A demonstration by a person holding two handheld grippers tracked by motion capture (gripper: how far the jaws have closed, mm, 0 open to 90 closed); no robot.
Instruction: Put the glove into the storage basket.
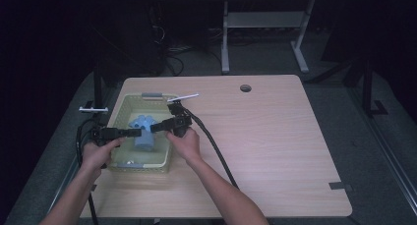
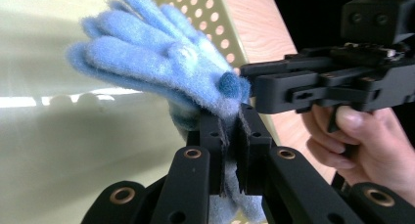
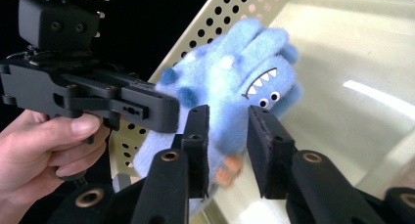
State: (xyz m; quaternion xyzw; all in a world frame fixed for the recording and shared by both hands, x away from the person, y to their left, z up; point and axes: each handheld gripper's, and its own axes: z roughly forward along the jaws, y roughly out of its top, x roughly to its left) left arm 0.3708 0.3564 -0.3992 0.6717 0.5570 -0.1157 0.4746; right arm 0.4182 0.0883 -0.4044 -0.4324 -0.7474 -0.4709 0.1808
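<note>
A fuzzy blue glove (image 1: 143, 136) with a toothy monster face (image 3: 262, 89) is held up inside a pale yellow perforated basket (image 1: 122, 107). My left gripper (image 2: 234, 136) comes in from the left and is shut on the glove's fabric (image 2: 161, 62), which is pinched between its pads. My right gripper (image 3: 227, 131) faces it from the right. Its jaws stand apart around the glove's lower part (image 3: 235, 87), with a gap at the right pad. In the high view the left gripper (image 1: 137, 132) and the right gripper (image 1: 155, 127) nearly meet tip to tip above the basket.
The basket sits at the left of a wooden table (image 1: 275, 136). A white stick (image 1: 184, 97) lies by its far right corner. The right gripper's cable (image 1: 216, 151) trails toward the front edge. A round hole (image 1: 245, 88) is at the back.
</note>
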